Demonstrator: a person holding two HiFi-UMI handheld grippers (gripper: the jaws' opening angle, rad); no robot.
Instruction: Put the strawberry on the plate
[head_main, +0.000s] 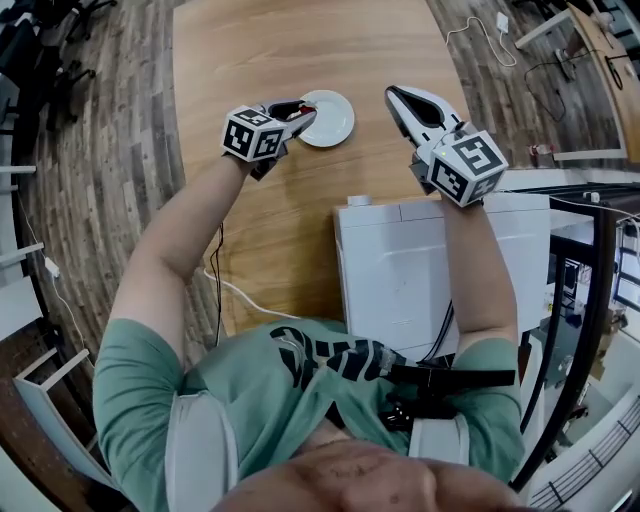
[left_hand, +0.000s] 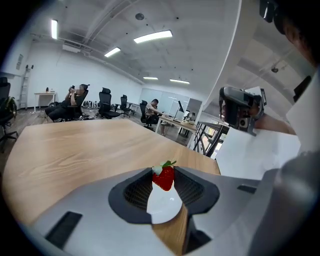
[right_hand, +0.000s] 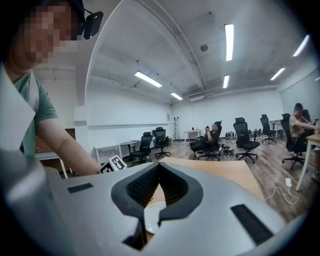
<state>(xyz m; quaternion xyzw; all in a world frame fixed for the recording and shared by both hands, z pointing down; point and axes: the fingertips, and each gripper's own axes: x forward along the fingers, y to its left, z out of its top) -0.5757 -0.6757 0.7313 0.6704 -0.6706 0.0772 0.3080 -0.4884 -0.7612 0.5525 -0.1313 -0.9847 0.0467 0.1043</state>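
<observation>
The left tongs (head_main: 304, 111) are clamped on the strawberry (left_hand: 164, 178): in the left gripper view the two ribbed black pads (left_hand: 136, 190) stand partly apart with the red berry pinched between them near their far tips, its green leaves up and its point down. Through the gap under the berry shows the white plate (head_main: 338, 122), so the fruit hangs over the plate. Whether it touches the plate cannot be told. In the head view the tips of the left tongs reach over the plate's left rim, while the marker cube (head_main: 254, 134) and the hand behind it lie to the near left, above the wooden table (head_main: 290, 50). The right tongs (head_main: 395, 97) are right of the plate and apart from it, their tips aimed to the far left and level with the plate. In the right gripper view the jaws are together at the tips with nothing between them, and a bit of the plate shows low in the slot behind the tips. A white cabinet (head_main: 400, 270) stands against the table's near right edge, under the right forearm.
</observation>
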